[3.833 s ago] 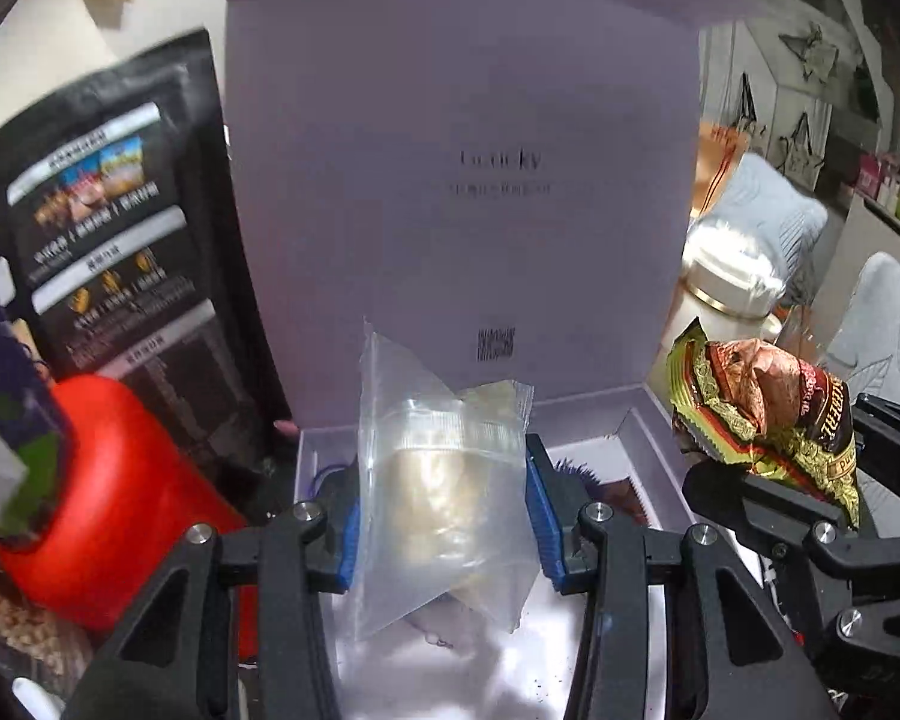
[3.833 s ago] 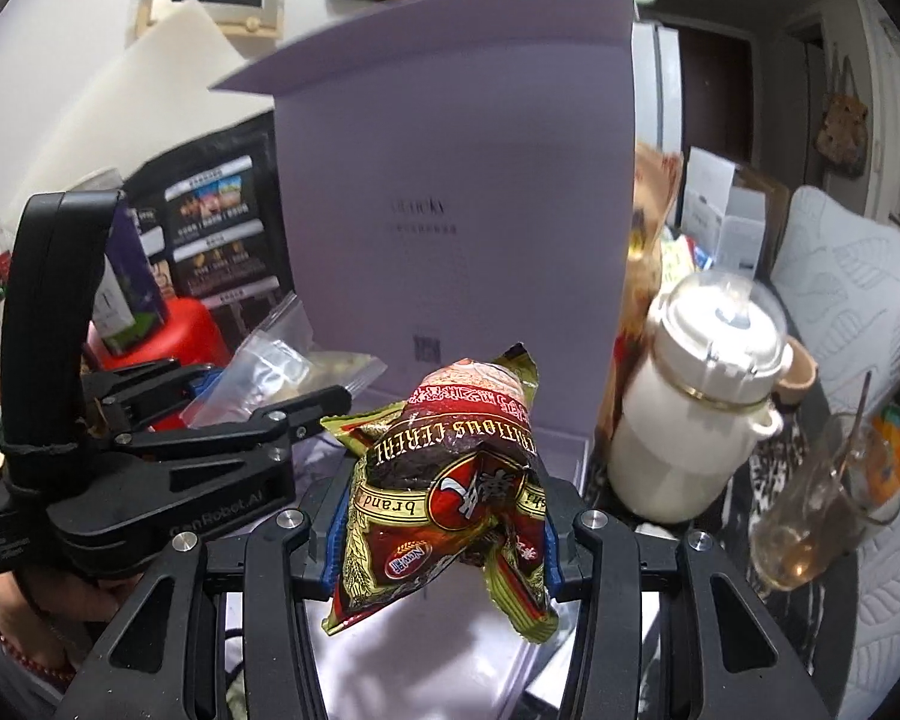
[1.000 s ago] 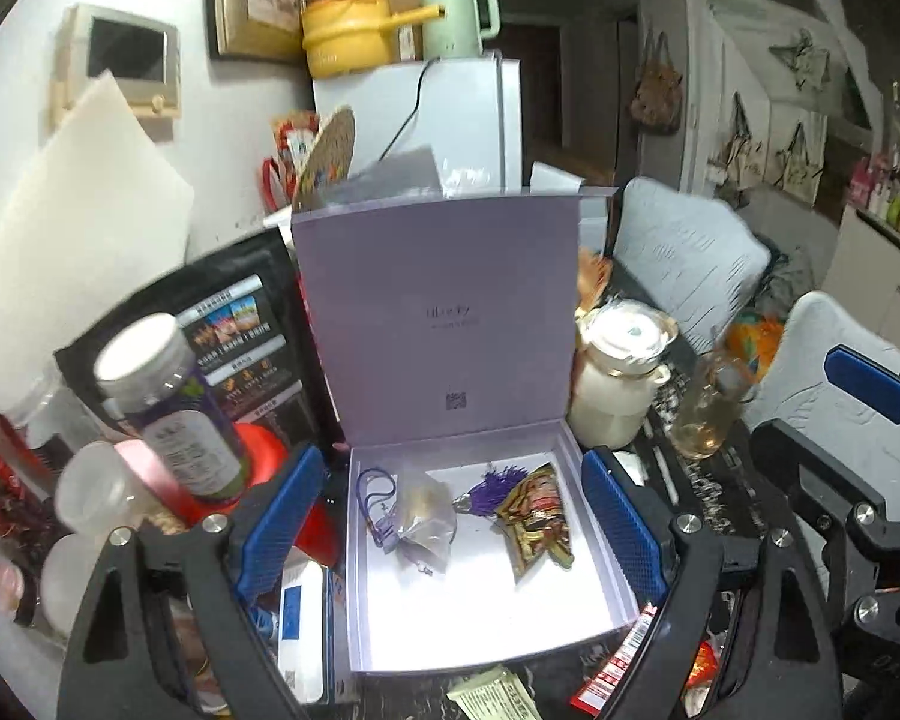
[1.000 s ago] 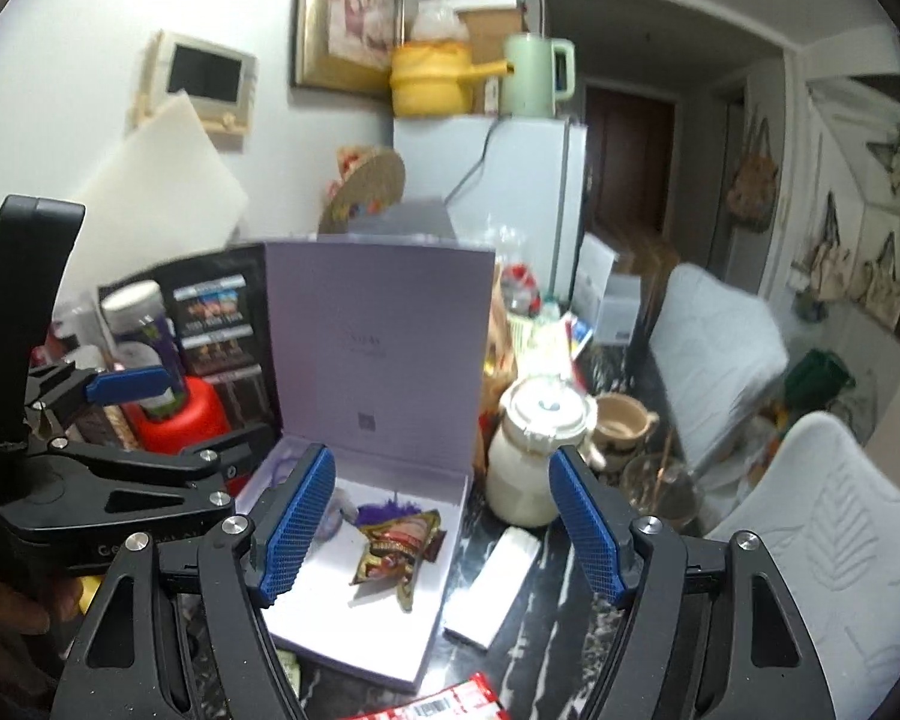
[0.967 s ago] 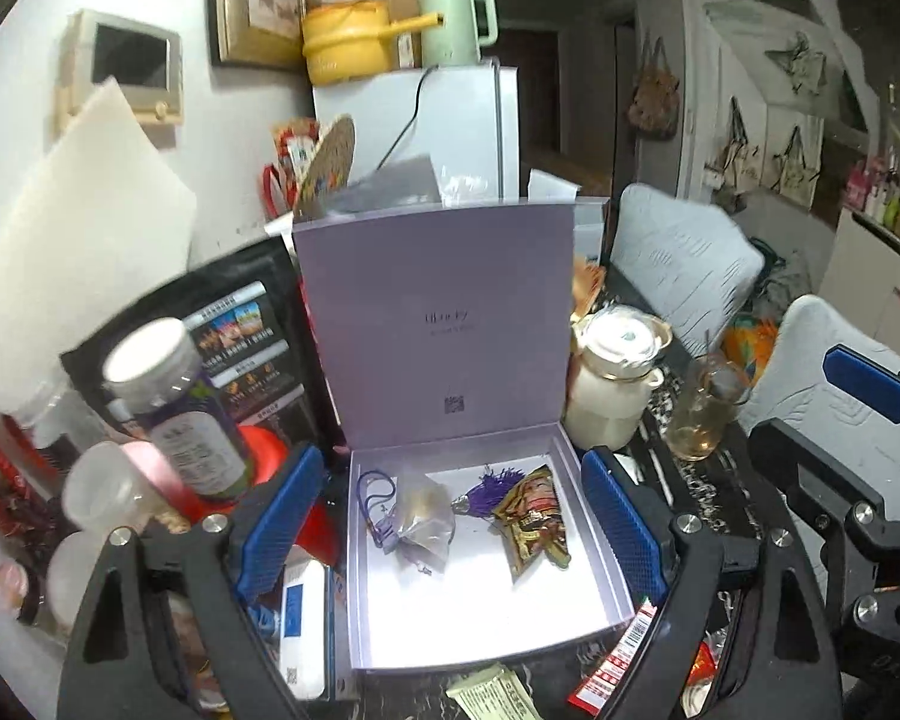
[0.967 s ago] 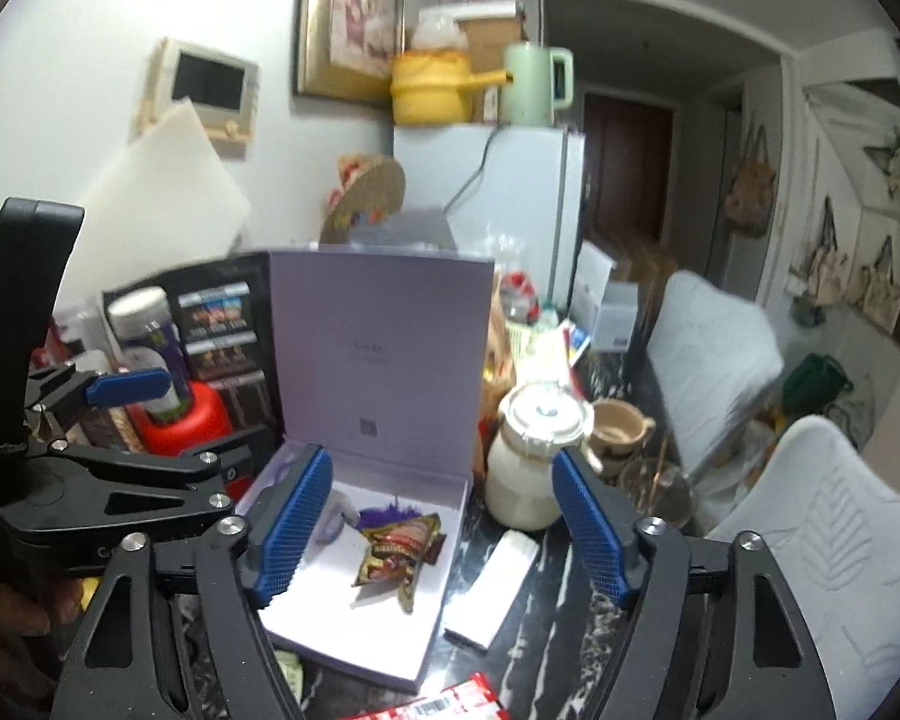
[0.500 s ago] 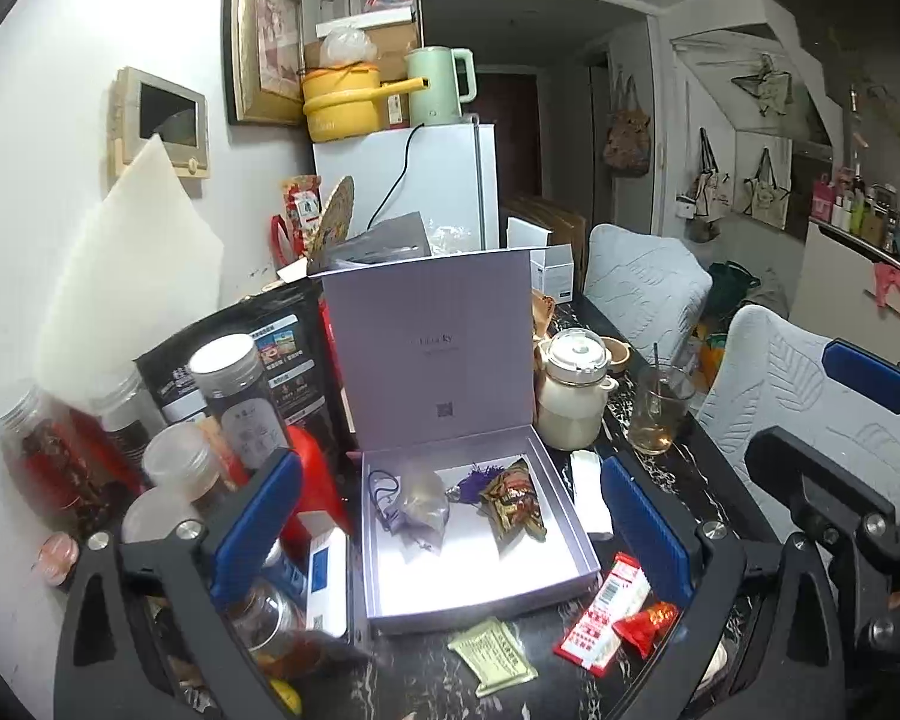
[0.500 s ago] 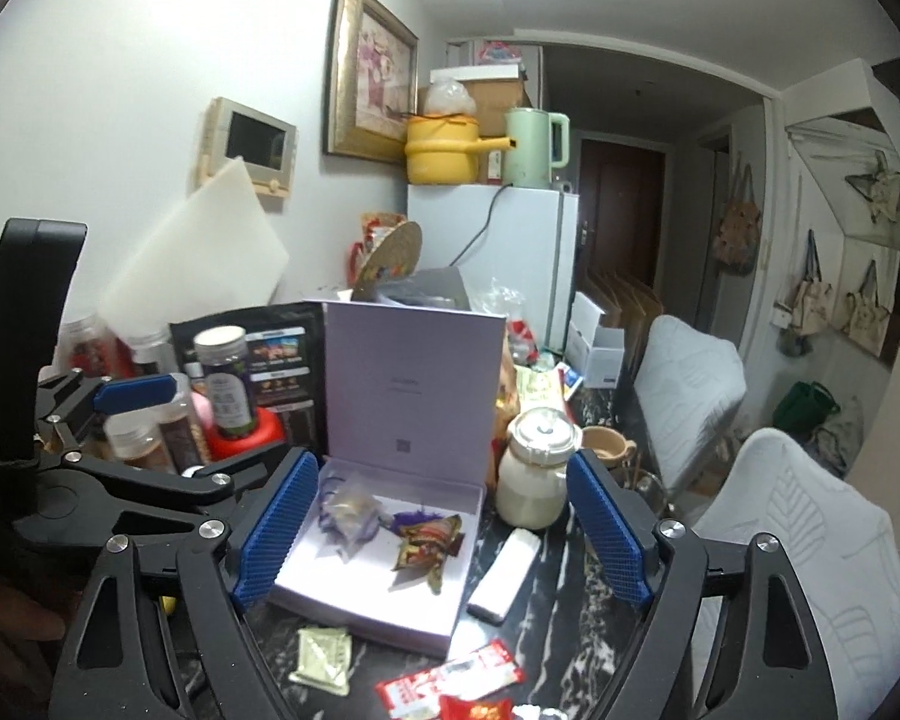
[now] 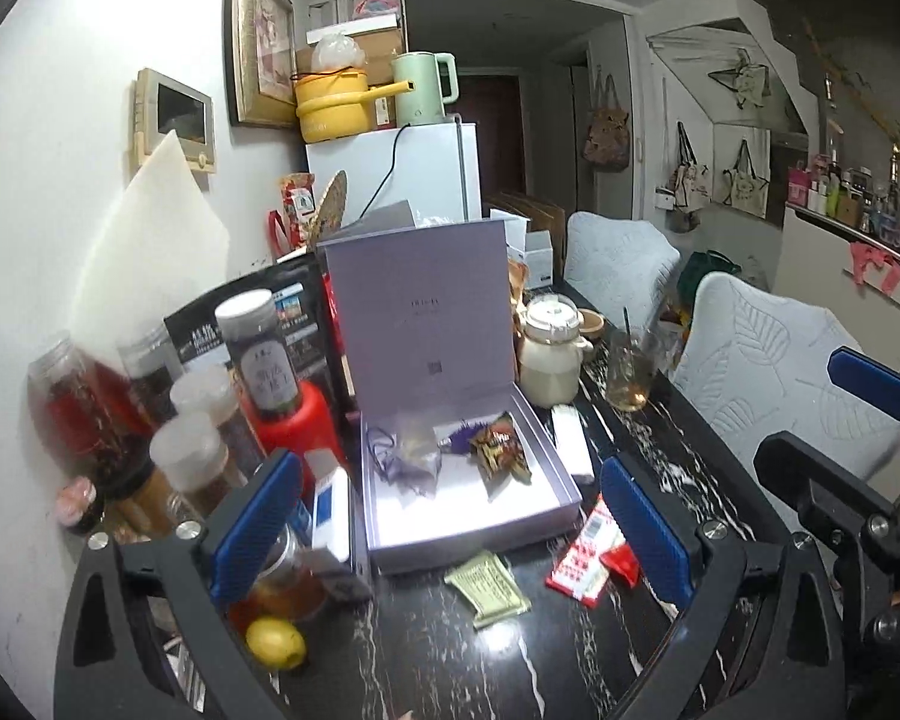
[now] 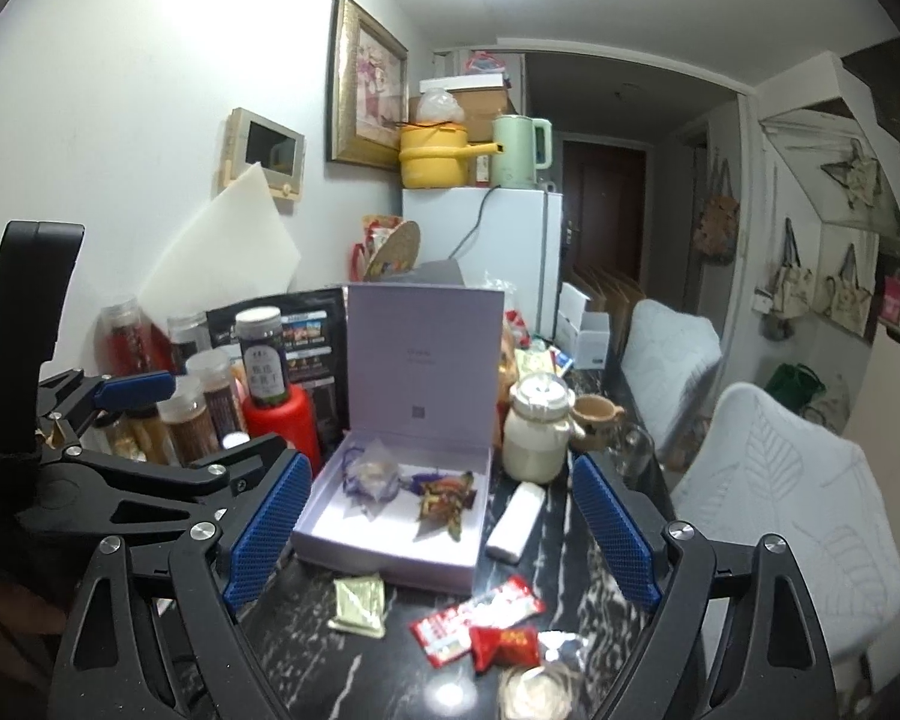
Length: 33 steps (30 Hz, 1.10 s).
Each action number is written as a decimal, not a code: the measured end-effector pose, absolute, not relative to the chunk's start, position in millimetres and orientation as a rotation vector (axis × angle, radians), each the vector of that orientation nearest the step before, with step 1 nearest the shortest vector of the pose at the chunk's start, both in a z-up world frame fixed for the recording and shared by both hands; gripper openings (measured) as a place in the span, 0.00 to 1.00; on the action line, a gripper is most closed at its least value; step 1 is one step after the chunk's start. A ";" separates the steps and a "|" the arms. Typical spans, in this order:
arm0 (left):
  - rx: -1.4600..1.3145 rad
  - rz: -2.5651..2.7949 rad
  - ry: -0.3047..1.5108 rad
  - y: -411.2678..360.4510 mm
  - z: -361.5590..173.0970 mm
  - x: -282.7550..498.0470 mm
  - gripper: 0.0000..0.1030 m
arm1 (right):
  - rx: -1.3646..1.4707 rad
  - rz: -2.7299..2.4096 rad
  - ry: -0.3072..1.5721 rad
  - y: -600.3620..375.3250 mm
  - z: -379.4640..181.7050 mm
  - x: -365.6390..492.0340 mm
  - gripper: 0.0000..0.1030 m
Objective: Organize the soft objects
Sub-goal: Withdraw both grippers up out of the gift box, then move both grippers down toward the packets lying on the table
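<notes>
Both claws, left gripper [image 9: 450, 531] and right gripper [image 10: 441, 531], are spread wide and empty. The snack packet [image 10: 444, 495] and clear baggie [image 10: 369, 474] are parked mid-frame inside the lavender box [image 10: 384, 564]. The loose sachet [image 10: 359, 597] and red wrappers [image 10: 480, 621] at lower center could easily get crushed or skidded off the table if grabbed sloppily.

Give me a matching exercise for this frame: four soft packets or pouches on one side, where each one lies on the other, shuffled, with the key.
Things:
1. clear plastic bag
2. brown snack packet
3. green sachet
4. red and white packet

Places:
A. on the dark table, just in front of the box's front wall
B. inside the lilac box, left part
C. on the dark table, right of the green one
D. inside the lilac box, right of the clear one

Pairs: 1-B, 2-D, 3-A, 4-C
</notes>
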State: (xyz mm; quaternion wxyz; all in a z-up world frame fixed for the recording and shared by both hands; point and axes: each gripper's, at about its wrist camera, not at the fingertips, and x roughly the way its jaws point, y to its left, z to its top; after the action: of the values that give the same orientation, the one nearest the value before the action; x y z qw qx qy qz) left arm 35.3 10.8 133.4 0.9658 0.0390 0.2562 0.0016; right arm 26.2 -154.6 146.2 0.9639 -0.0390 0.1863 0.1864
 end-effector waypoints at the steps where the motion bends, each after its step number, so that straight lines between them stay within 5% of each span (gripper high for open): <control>1: 0.081 0.001 0.523 9.9 129.7 31.2 0.98 | -0.077 0.373 0.380 -155.4 143.0 22.3 0.87; 33: 0.129 -0.194 0.716 -35.6 15.4 -38.7 0.98 | -0.023 0.238 0.604 -206.6 27.5 -54.8 0.87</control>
State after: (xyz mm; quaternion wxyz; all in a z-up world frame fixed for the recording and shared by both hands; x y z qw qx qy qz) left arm -38.7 -35.6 15.4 0.9301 0.0629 0.3494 -0.0945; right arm -54.8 -206.6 27.5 0.9477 -0.0114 0.2966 0.1171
